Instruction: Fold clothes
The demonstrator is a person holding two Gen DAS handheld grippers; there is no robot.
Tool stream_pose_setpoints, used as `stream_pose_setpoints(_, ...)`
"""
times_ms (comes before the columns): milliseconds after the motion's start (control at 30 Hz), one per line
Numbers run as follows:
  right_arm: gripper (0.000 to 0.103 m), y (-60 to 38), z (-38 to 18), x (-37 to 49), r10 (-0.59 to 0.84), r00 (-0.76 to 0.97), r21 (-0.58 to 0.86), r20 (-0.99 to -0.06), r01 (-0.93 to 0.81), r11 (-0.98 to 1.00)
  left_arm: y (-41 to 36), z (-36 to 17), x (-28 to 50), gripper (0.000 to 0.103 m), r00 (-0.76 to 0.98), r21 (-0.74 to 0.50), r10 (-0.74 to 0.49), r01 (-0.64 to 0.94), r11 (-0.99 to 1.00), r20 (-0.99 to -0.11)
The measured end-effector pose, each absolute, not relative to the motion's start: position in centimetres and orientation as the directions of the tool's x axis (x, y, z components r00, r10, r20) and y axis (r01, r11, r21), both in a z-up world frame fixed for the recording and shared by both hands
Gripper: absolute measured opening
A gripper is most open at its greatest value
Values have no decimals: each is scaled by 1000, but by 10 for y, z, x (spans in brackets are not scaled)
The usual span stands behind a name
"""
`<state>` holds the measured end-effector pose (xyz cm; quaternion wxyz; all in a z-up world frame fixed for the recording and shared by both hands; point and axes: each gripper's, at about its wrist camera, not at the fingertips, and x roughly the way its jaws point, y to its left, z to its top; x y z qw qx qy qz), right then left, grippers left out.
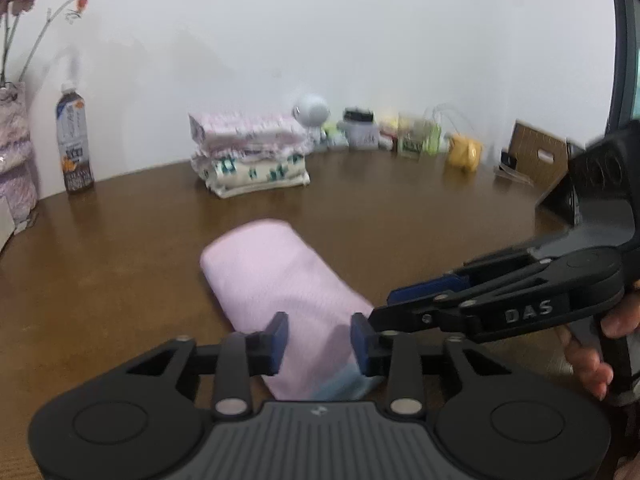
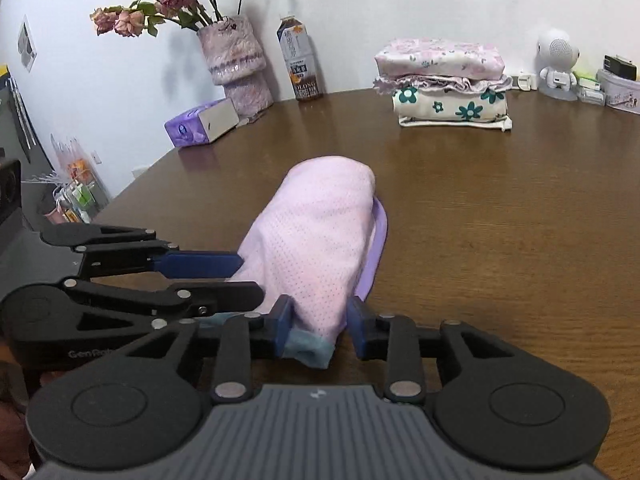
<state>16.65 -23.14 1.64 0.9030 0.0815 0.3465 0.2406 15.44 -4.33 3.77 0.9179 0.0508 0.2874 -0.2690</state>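
Observation:
A folded pink mesh garment (image 1: 276,280) (image 2: 320,232) with a light blue hem and a purple band lies on the brown table (image 2: 500,220). My left gripper (image 1: 320,338) is open, and the garment's near end lies between its blue pads without being pinched. My right gripper (image 2: 320,328) is open too, straddling the hem end, with a gap at its right pad. Each gripper shows in the other's view: the right one (image 1: 382,306) comes in from the right, the left one (image 2: 252,278) from the left, both at the garment's near end. A stack of folded clothes (image 1: 250,152) (image 2: 444,80) sits at the back.
Along the wall stand a drink bottle (image 2: 298,64), a fuzzy vase of dried roses (image 2: 236,60), a purple tissue box (image 2: 200,120), a white robot-shaped speaker (image 2: 558,60) and small tins. A cardboard box (image 1: 536,152) sits at the far right. A person's hand (image 1: 592,360) holds the right gripper.

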Motion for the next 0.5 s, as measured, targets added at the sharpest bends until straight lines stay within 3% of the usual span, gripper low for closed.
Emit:
stream_pose_setpoints(133, 37, -226, 14, 176, 472, 638, 299, -609, -366, 881, -44, 34, 166, 24, 681, -63, -449, 511, 857, -579)
stream_pose_setpoints(267, 29, -224, 16, 190, 467, 634, 301, -616, -358, 884, -37, 41, 174, 36, 694, -99, -462, 496, 863, -552)
stream_pose_setpoints(367, 33, -227, 21, 199, 489, 635, 337, -598, -355, 872, -42, 36, 186, 26, 684, -82, -441, 490, 868, -580)
stream_pose_setpoints(400, 33, -228, 22, 203, 496, 636, 349, -591, -354, 868, -44, 35, 191, 14, 681, -76, -434, 488, 869, -589)
stream_pose_setpoints(500, 27, -218, 17, 218, 453, 618, 293, -643, -349, 890, -45, 36, 195, 17, 685, -79, -435, 486, 870, -584)
